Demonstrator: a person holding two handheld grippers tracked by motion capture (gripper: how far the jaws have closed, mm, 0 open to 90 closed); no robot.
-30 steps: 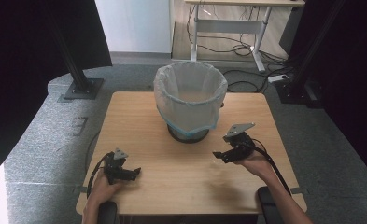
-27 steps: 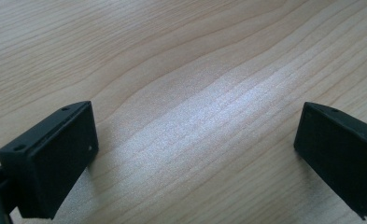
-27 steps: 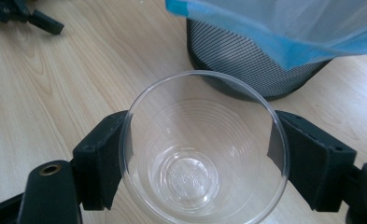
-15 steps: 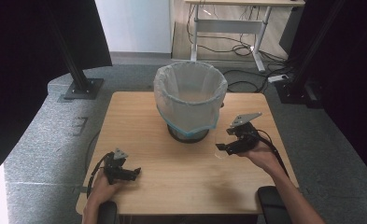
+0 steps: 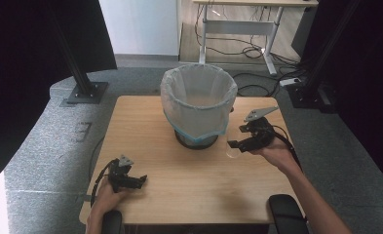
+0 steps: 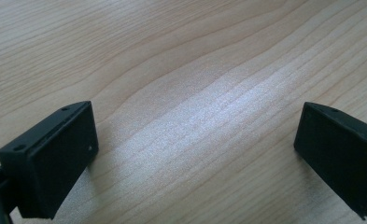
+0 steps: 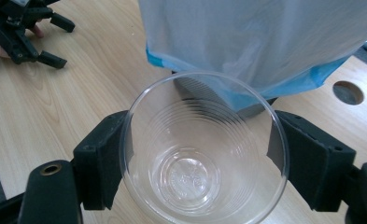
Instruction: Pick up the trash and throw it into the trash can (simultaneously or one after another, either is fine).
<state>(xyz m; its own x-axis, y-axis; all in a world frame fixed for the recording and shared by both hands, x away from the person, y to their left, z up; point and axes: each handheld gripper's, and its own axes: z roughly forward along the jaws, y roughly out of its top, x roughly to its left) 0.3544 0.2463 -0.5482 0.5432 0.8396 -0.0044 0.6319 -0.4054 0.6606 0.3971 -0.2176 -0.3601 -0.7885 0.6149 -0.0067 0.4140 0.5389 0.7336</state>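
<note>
A clear plastic cup (image 7: 204,154) sits between the jaws of my right gripper (image 7: 202,165), which is shut on its sides; the cup is empty and its mouth faces the camera. In the high view the right gripper (image 5: 234,146) holds the cup (image 5: 232,151) above the table, just right of the bin (image 5: 199,105), a round bin lined with a white and blue bag (image 7: 256,42). My left gripper (image 5: 141,180) rests on the table near the front left, open, with bare wood between its jaws (image 6: 195,140).
The wooden table (image 5: 145,126) has a round cable hole (image 7: 348,92) near the bin. Grey carpet surrounds the table, with black stand bases (image 5: 84,92) at the back left and back right. A white desk frame (image 5: 238,29) stands behind.
My right gripper has risen off the table with the cup and drifted a little towards the bin. The left gripper has stayed in place.
</note>
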